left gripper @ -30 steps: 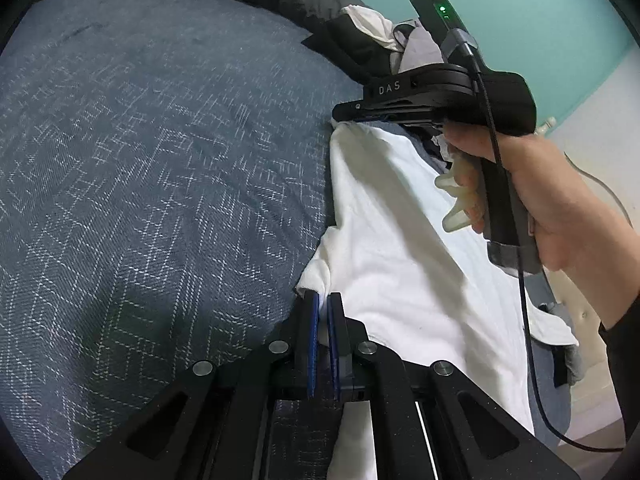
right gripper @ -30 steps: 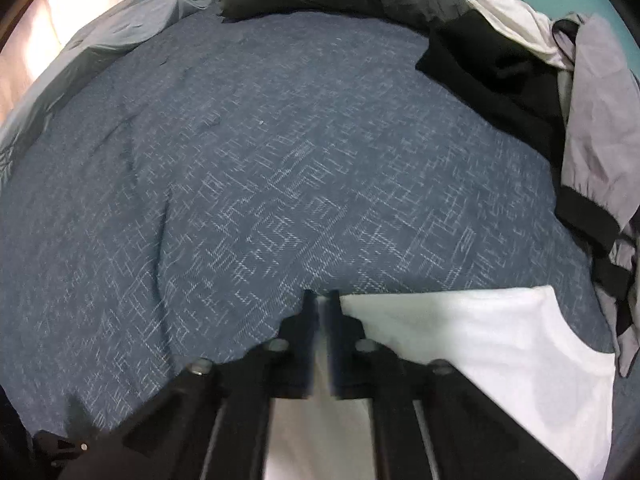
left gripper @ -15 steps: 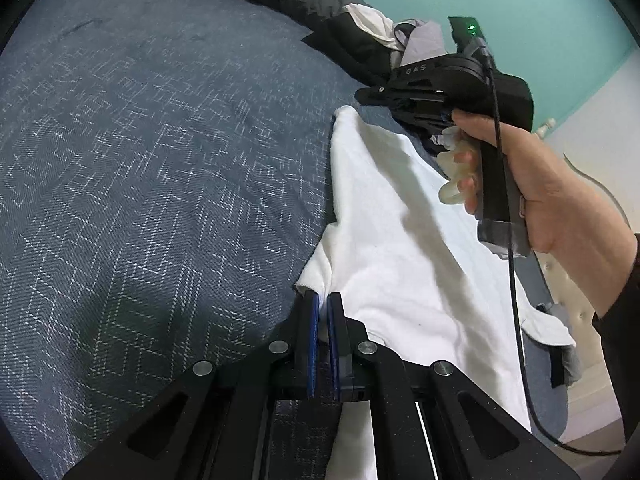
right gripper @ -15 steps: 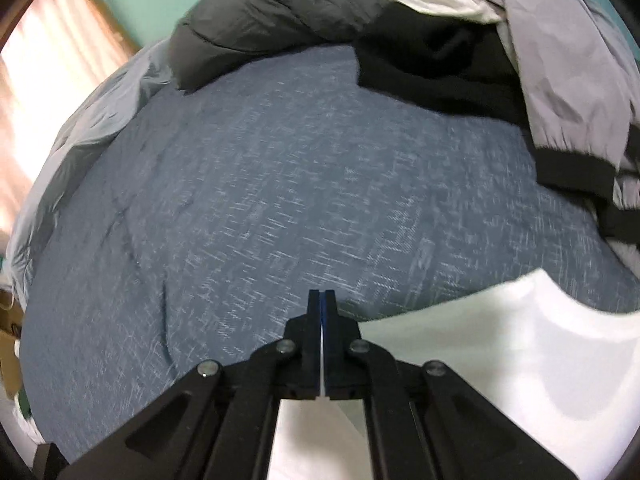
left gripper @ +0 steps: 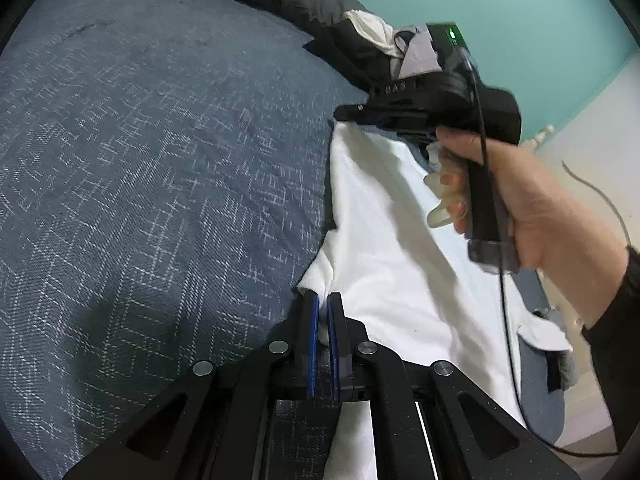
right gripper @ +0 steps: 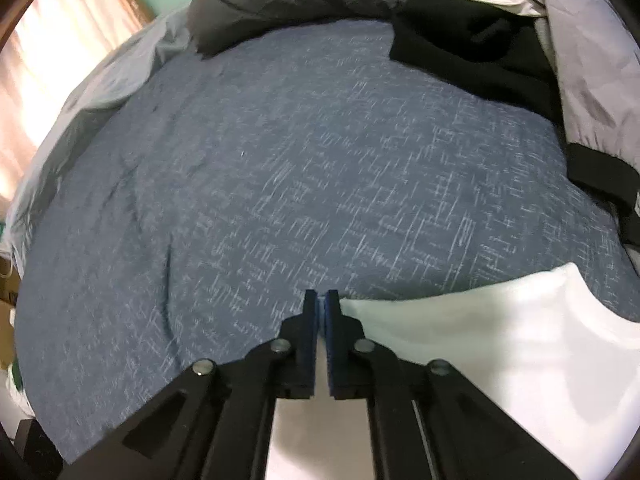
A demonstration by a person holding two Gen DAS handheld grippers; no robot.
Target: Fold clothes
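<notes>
Partly your right gripper [left gripper: 348, 114] is hiding the white shirt's [left gripper: 384, 248] far corner, though it is clamping there; your right hand [left gripper: 532, 208] is angling downward. Your left gripper [left gripper: 323, 300] is pinching the near edge over the blue bedspread [left gripper: 160, 160].

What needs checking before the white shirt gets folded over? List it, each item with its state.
1. Left gripper shut on the white shirt: ok.
2. Right gripper shut on the shirt's edge: ok.
3. Shirt stretched between both grippers, no big bunching: ok.
4. Bare blue bedspread beside the shirt for laying it down: ok.
5. Pile of other clothes apart from the shirt: ok.
6. Far hem and second sleeve lying flat: cannot tell, partly out of view.
</notes>
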